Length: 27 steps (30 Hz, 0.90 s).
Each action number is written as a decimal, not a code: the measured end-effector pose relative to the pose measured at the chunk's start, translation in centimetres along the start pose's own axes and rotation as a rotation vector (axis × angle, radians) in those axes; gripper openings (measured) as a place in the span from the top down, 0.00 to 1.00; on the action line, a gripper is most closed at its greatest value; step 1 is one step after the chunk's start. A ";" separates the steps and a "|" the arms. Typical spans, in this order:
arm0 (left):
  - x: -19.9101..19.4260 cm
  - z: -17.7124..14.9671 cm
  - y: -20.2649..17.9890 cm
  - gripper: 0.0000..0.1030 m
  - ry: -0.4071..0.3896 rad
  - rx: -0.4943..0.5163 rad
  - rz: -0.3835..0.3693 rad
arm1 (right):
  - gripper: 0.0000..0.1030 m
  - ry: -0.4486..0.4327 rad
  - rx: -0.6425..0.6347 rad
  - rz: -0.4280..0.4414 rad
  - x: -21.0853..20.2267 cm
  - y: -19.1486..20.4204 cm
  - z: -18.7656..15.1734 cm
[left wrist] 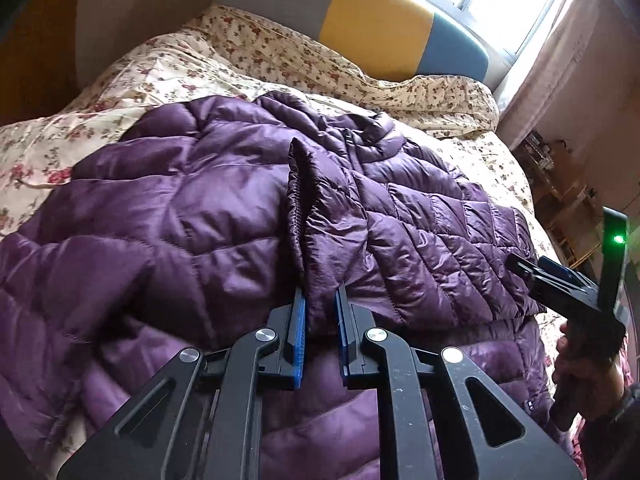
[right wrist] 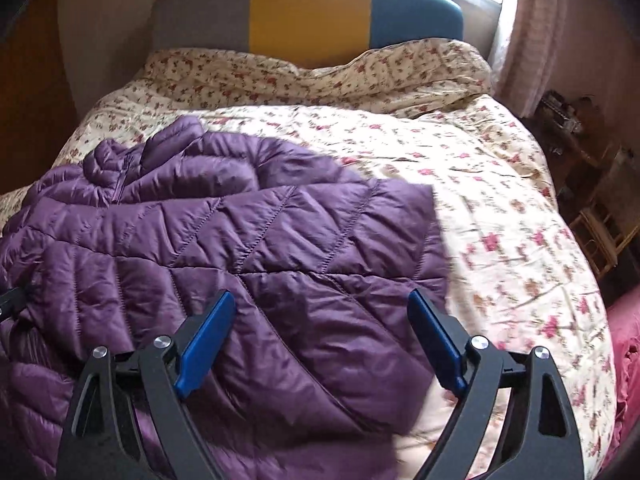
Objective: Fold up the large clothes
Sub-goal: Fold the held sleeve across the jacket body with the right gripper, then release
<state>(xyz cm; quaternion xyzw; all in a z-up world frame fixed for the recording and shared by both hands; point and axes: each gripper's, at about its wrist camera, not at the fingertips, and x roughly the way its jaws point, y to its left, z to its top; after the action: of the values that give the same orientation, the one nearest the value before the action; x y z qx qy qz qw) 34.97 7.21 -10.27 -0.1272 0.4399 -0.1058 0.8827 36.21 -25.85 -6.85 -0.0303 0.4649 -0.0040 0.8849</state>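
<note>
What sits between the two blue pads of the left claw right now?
A pinched fold of the purple puffer jacket, apparently a sleeve cuff, sits between the left claw pads, clear in the left wrist view. The right claw gapes empty above the jacket.

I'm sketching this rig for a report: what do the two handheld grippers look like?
Both match: the left gripper and right gripper have matte black slotted linkage arms joined by round silver pivot pins, and flat blue pads lining the jaws. In the left wrist view the right gripper's black body carries a small green light. No cables show.
</note>
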 end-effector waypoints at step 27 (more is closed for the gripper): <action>-1.0 1.0 -4.1 0.43 -0.109 0.017 0.041 | 0.12 0.014 -0.031 -0.019 4.9 4.2 -1.7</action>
<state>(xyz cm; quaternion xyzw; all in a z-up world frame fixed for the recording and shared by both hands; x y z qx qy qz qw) 34.89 3.79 -7.64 -0.1162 0.3929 -0.0846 0.9083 37.47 -21.87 -12.06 -0.0485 0.4708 -0.0056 0.8809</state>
